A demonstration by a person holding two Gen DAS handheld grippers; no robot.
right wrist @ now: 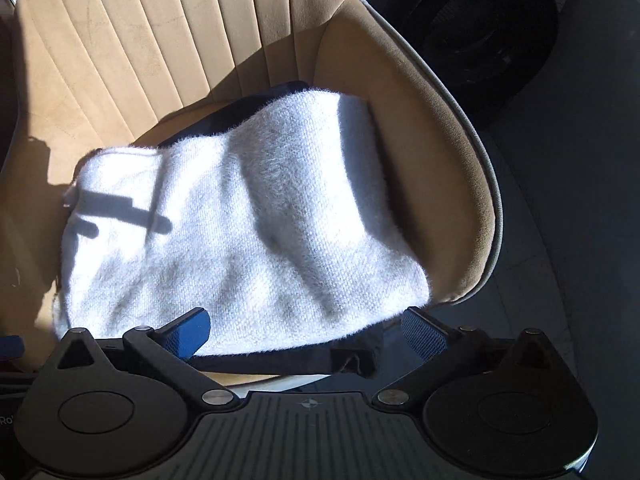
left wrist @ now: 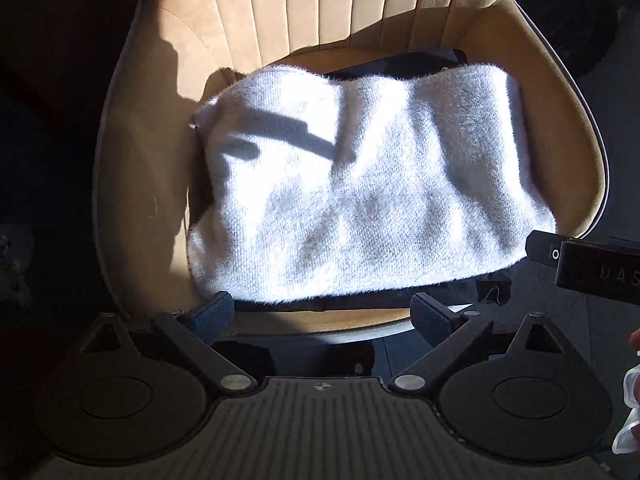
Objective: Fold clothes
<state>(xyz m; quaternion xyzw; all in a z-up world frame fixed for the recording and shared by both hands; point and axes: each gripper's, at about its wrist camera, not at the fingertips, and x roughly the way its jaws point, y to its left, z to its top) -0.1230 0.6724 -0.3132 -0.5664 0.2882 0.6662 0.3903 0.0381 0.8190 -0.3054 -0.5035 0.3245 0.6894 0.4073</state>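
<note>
A fuzzy white knit garment [left wrist: 360, 192] lies folded in a rough rectangle on the tan chair seat [left wrist: 144, 184], with a dark garment [left wrist: 420, 60] showing under its far and near edges. It also shows in the right wrist view [right wrist: 240, 240], over the dark garment [right wrist: 280, 360]. My left gripper [left wrist: 324, 316] is open and empty, hovering just before the garment's near edge. My right gripper [right wrist: 306, 332] is open and empty, above the near right edge. The right gripper's body shows in the left wrist view [left wrist: 592, 268].
The tan chair has a ribbed backrest [right wrist: 140, 40] and raised side bolsters [right wrist: 440, 160]. A dark round object [right wrist: 472, 28] sits on the grey floor to the right. Strong sunlight casts gripper shadows on the garment's left part.
</note>
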